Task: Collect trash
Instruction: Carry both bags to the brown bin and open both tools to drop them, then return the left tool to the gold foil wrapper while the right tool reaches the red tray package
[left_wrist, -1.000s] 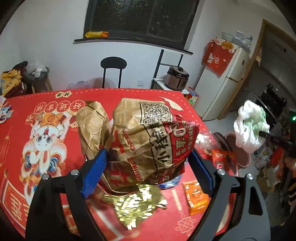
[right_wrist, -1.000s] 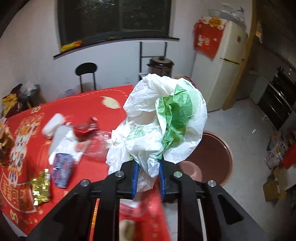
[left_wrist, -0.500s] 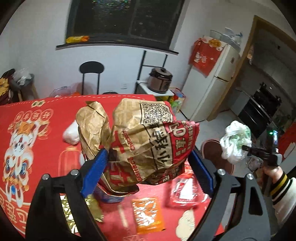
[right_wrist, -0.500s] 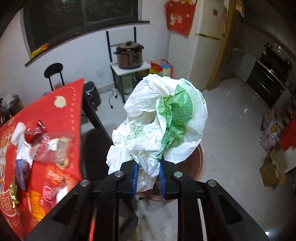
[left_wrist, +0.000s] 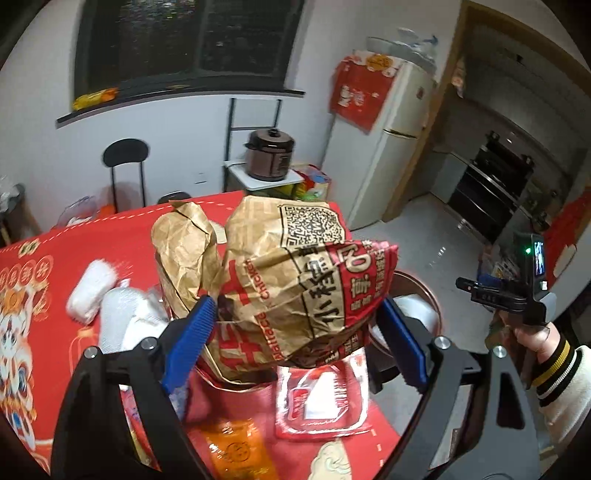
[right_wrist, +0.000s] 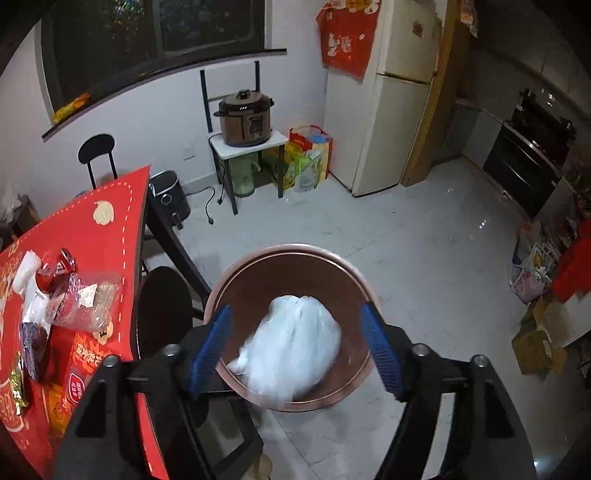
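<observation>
My left gripper (left_wrist: 295, 332) is shut on a crumpled brown paper food bag (left_wrist: 288, 269) with red print and holds it above the right end of the red table (left_wrist: 44, 280). My right gripper (right_wrist: 295, 347) is open and empty, directly above a round brown bin (right_wrist: 236, 280) on the floor. A white plastic bag (right_wrist: 291, 350) lies blurred inside the bin. The right gripper also shows in the left wrist view (left_wrist: 495, 295), at the far right, held in a hand. The bin's rim shows there too (left_wrist: 424, 291), behind the paper bag.
More trash lies on the table: a white tissue wad (left_wrist: 90, 291), a clear red-printed wrapper (left_wrist: 321, 402), an orange packet (left_wrist: 236, 450), a clear plastic bag (right_wrist: 85, 299), a crushed red can (right_wrist: 61, 262). A black stool (right_wrist: 162, 310) stands between table and bin. A fridge (right_wrist: 399, 103) and a cooker (right_wrist: 245, 118) stand behind.
My right gripper swung off the table to above the bin, opened and dropped the white plastic bag into it. My left gripper carried the paper bag rightward along the table.
</observation>
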